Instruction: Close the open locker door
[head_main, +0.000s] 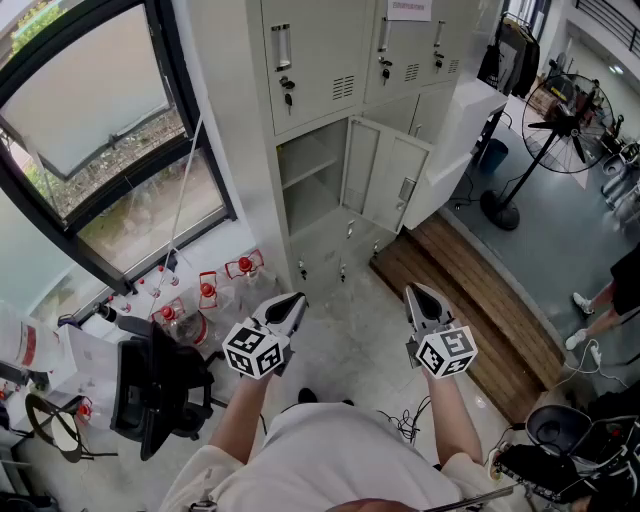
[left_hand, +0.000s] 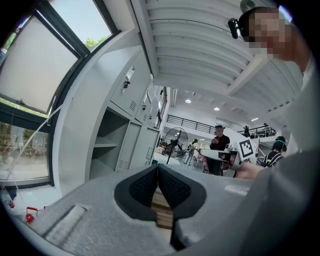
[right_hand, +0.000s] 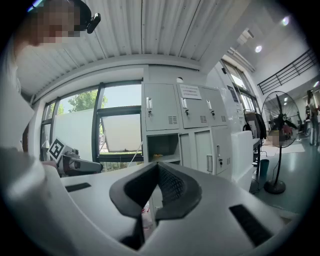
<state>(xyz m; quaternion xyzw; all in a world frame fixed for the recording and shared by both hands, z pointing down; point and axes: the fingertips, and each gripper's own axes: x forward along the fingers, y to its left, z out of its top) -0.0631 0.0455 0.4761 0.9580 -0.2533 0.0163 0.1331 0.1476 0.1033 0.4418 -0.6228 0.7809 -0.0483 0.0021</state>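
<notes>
Our L gripper (head_main: 293, 303) & R gripper (head_main: 416, 295): fingers together on both, nothing held, well short of locker (head_main: 312, 60). Locker door (head_main: 386, 180) ahead, swung wide open. Task not begun; we need approach + push shut.

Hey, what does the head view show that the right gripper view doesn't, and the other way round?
Only the head view: the black chair and the loose cables.
Only the right gripper view: the ribbed ceiling and its lights.
Both: the open locker with its door swung out, the window and the standing fan.
</notes>
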